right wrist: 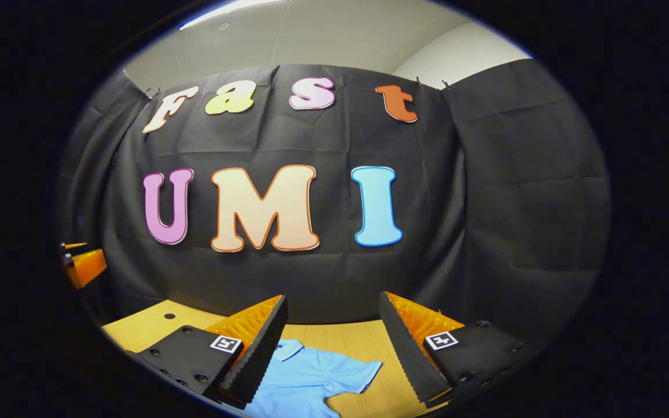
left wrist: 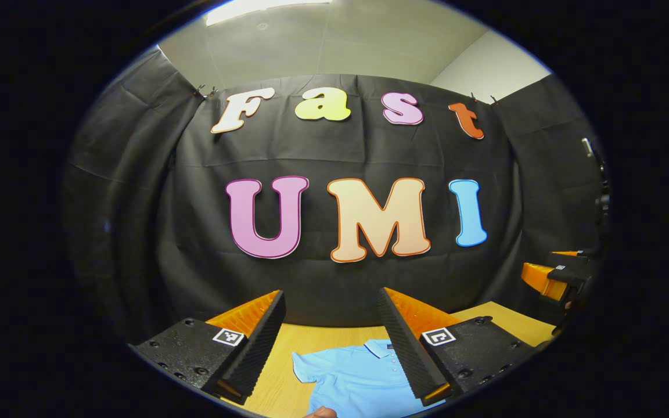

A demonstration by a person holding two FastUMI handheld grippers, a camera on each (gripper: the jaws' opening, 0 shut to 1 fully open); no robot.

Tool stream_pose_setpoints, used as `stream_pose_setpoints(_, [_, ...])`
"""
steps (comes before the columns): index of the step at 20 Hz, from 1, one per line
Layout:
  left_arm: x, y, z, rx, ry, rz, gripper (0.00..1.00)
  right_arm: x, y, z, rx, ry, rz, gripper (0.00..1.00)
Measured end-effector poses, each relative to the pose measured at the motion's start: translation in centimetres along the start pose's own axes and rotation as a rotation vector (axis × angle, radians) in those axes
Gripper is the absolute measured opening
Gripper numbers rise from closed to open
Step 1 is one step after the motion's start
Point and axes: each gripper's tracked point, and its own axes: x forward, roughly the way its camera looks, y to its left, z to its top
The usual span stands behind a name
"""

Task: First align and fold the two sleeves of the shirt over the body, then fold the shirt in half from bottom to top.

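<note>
Shirt (left wrist: 358,371) laid flat on table (left wrist: 276,383), collar toward booth wall. Left gripper (left wrist: 331,342) and right gripper (right wrist: 331,342) held above shirt, jaws apart, nothing gripped. Hole in table (right wrist: 169,316) seen in right gripper view.

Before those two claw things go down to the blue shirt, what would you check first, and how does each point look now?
1. Shirt flat on the table, collar away from the holder: ok.
2. Sleeves unfolded, spread outward: ok.
3. Left gripper open, holding nothing: ok.
4. Right gripper open, holding nothing: ok.
5. Both grippers above the cloth, not touching: ok.
6. Shirt's bottom hem straight: cannot tell.
</note>
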Motion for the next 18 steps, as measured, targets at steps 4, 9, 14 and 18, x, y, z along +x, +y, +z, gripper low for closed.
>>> stream_pose_setpoints(4, [0.4, 1.2, -0.4, 0.018, 0.01, 0.011, 0.94, 3.4, 0.0, -4.3, -0.04, 0.098, 0.011, 0.99])
stream_pose_setpoints(9, [1.4, 2.6, -1.4, 0.031, 0.032, 0.016, 0.94, 7.2, -0.8, -11.0, -0.087, 0.259, -0.009, 1.0])
stream_pose_setpoints(14, [2.5, 4.2, -2.7, 0.042, 0.062, 0.031, 0.95, 10.1, -2.4, -16.6, -0.14, 0.36, -0.049, 0.99])
stream_pose_setpoints(18, [3.2, 5.1, -3.5, 0.055, 0.081, 0.033, 0.95, 12.2, -4.4, -21.3, -0.201, 0.441, -0.099, 1.0])
